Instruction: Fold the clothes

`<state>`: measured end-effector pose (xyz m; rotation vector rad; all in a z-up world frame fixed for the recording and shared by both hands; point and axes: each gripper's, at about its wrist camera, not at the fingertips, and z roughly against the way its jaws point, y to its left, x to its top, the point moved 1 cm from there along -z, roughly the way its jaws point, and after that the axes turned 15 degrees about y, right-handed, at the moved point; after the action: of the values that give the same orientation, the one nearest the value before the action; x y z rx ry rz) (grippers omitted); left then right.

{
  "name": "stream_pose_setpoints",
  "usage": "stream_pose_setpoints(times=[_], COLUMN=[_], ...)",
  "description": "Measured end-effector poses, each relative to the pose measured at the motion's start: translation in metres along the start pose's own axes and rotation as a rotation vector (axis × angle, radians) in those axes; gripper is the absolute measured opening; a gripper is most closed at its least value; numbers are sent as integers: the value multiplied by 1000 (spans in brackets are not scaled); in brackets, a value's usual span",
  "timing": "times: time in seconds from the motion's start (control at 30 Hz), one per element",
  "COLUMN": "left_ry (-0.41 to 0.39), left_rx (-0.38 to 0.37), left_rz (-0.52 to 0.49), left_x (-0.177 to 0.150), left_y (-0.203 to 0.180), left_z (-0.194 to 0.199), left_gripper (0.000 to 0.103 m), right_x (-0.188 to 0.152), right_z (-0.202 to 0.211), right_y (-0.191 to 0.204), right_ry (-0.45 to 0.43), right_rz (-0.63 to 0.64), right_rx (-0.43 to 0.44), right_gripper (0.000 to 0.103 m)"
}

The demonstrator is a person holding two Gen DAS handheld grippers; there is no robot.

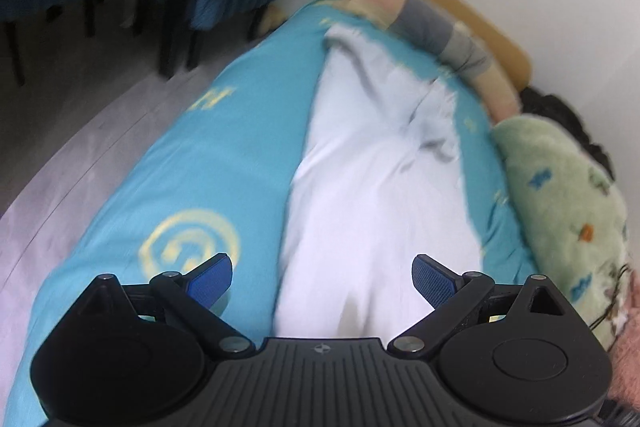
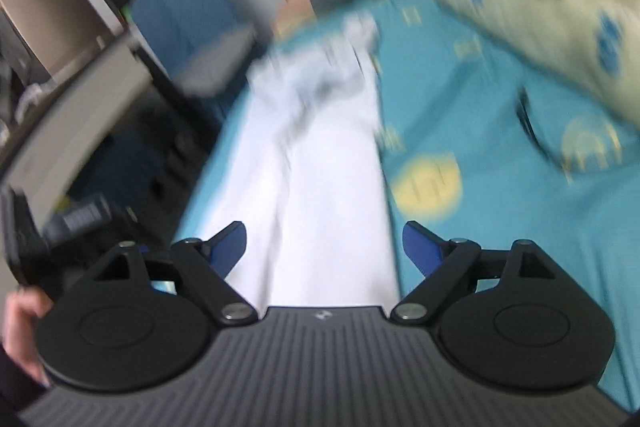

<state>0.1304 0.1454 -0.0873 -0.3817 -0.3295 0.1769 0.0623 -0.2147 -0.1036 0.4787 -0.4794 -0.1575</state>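
Trousers (image 1: 372, 179), white, lie lengthwise on the turquoise bed (image 1: 192, 155); left hand-held gripper (image 1: 322, 277) and right hand-held gripper (image 2: 324, 247) both gape empty above them; a careless grab could rumple the fold.

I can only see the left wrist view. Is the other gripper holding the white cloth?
Observer: No. The right gripper hangs open above the white garment, with nothing between its blue pads.
Operator: Anything over there that I am missing?
Observer: A hand shows at the lower left edge of the right wrist view, beside the gripper body.
Operator: And next to the bed?
Observer: Blurred grey furniture stands to the left of the turquoise sheet; what it is I cannot tell.
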Motion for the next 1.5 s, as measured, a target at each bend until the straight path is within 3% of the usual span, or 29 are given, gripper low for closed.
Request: stream_pose_setpoints(times=[0.13,0.2,0.27,0.33,0.4,0.57,0.67,0.77,0.93,1.03,1.07,1.13,1.3,1.5], left_ry=[111,170,261,341,370,346,354,379,417,430,435,423,366,371], left_rx=[-9,-36,-134,-218,-187,-6,36,54,76,79,76,43,-35,-61], left_rz=[118,191,278,367,376,303,320,255,133,110,107,137,203,163], left_x=[-20,-29,-40,-54,-62,-69,-74,-77,-86,-90,-91,-91,-90,-96], left_y=[19,30,44,54,56,47,52,41,22,20,20,26,41,37], left_z=[-1,-5,-16,-25,-28,-21,-20,-24,-26,-18,-16,-7,13,18], left_gripper=[98,95,93,89,87,87,86,86,72,57,51,47,28,28], right_x=[-29,-32,-31,-33,-36,-40,-45,-47,-52,-57,-59,-61,-63,-63], right_z=[-20,-20,-18,-20,-26,-40,-35,-33,-38,-41,-42,-41,-37,-35], right_y=[-17,-25,-35,-44,-56,-76,-83,-81,-58,-44,-41,-33,-20,-24], right_ry=[179,191,184,189,212,272,252,272,372,443,463,474,481,455], right_rz=[-101,-157,-225,-271,-334,-441,-499,-482,-382,-319,-306,-263,-181,-221], right_rx=[-8,75,165,136,146,189,229,225,212,225,229,143,54,52], right_gripper=[87,86,86,87,87,86,86,86,86,86,80,47,35,36])
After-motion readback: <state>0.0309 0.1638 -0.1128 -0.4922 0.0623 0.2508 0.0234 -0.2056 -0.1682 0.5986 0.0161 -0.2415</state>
